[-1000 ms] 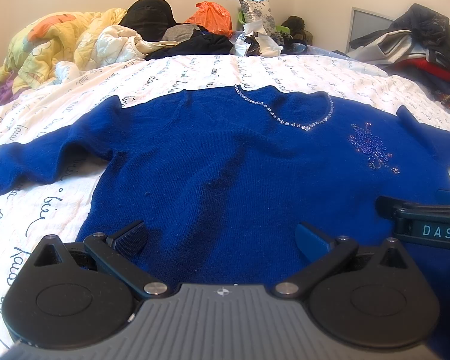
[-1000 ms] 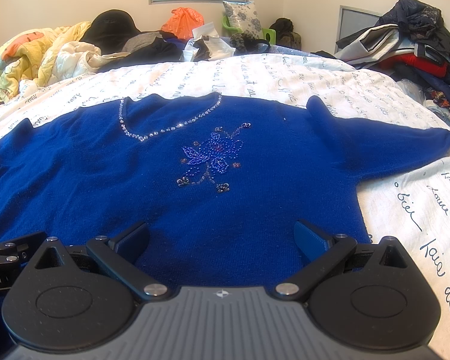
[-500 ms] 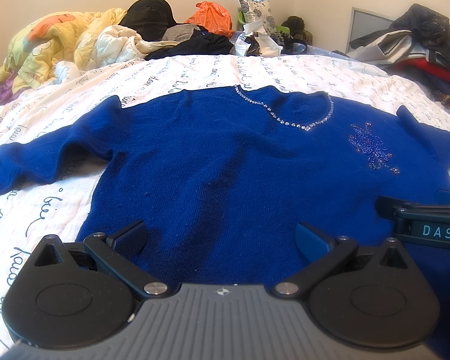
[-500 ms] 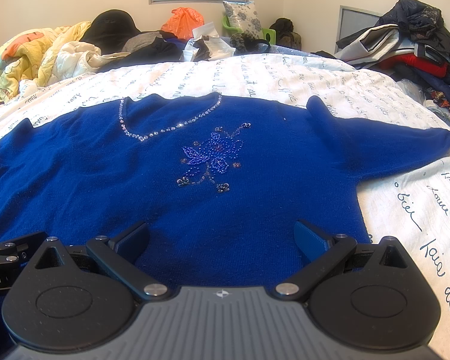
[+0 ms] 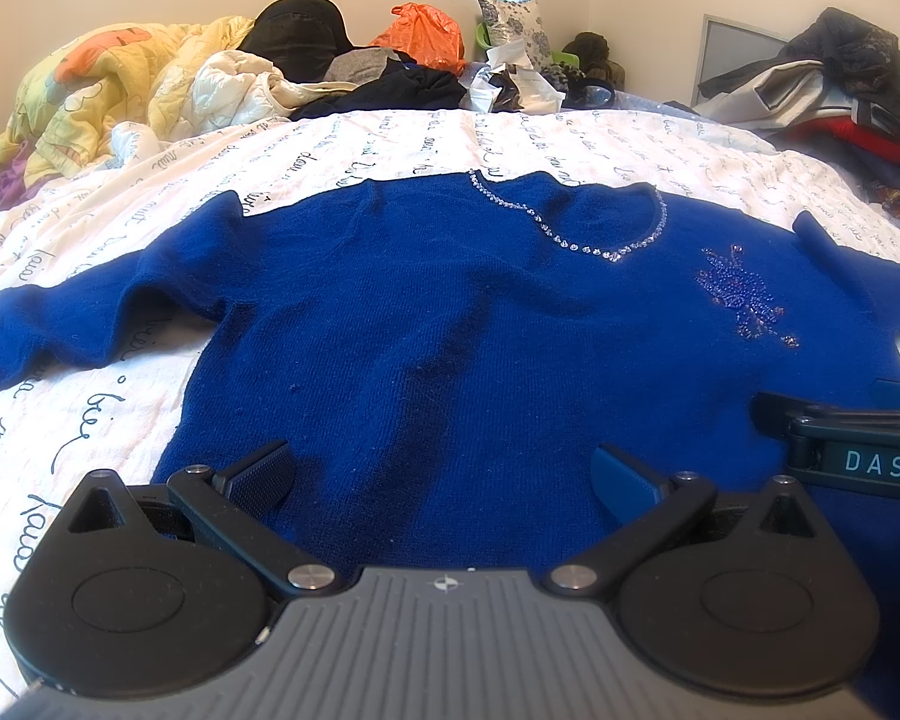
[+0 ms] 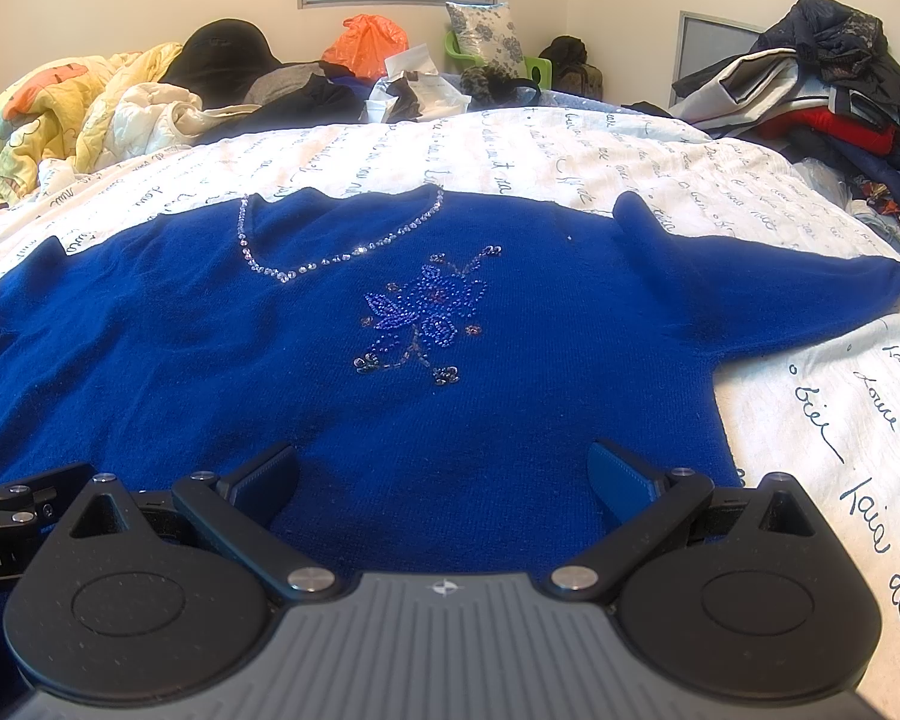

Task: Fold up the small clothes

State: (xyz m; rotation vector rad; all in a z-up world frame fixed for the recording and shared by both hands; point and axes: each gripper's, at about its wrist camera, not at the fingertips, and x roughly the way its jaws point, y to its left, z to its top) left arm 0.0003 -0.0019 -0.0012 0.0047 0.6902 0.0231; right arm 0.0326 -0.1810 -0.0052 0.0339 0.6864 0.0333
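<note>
A royal blue knit sweater (image 5: pixel 450 324) lies flat and face up on the bed, sleeves spread to both sides. It has a sequin-trimmed neckline (image 6: pixel 330 252) and a beaded flower (image 6: pixel 426 318) on the chest. My left gripper (image 5: pixel 441 474) is open and empty over the lower left part of the sweater's body. My right gripper (image 6: pixel 444 471) is open and empty over the lower right part, near the hem. The right gripper's side also shows at the right edge of the left wrist view (image 5: pixel 846 450).
The bed has a white cover with script lettering (image 6: pixel 840 396). A yellow quilt (image 5: pixel 90 84) and a heap of dark clothes and bags (image 5: pixel 390 66) lie at the head of the bed. Another clothes pile (image 6: pixel 810 96) is at the far right.
</note>
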